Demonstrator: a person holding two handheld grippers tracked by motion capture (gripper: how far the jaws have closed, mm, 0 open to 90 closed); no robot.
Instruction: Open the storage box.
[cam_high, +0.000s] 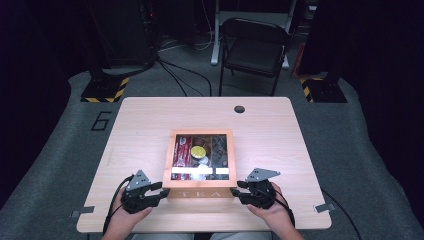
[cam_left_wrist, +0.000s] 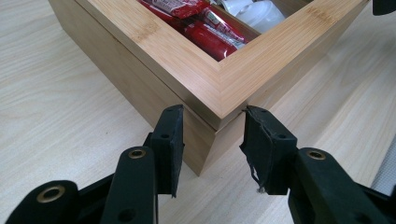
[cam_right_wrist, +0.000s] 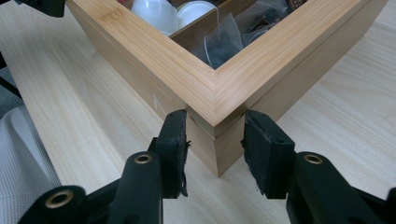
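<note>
The tea box (cam_high: 200, 162) sits mid-counter (cam_high: 280, 130), its front wall facing the person. Both grippers stand at its near corners: the left gripper (cam_high: 159, 192) at the front-left, the right gripper (cam_high: 239, 191) at the front-right, equally close. Each corner points straight into the jaws, so the lid's edge lies just ahead and slightly above the pads.

In the left gripper view the jaws straddle the corner narrowly, the pads (cam_left_wrist: 172, 140) touching or nearly touching the wood; the right gripper's (cam_right_wrist: 212, 140) look the same. I judge both clamped on the corners, probably to lift the lid or the box.

The high view shows the glass lid and "TEA" lettering; the gripper views show the lid seam, red packets (cam_left_wrist: 205, 35) and white cups (cam_right_wrist: 156, 11).
</note>
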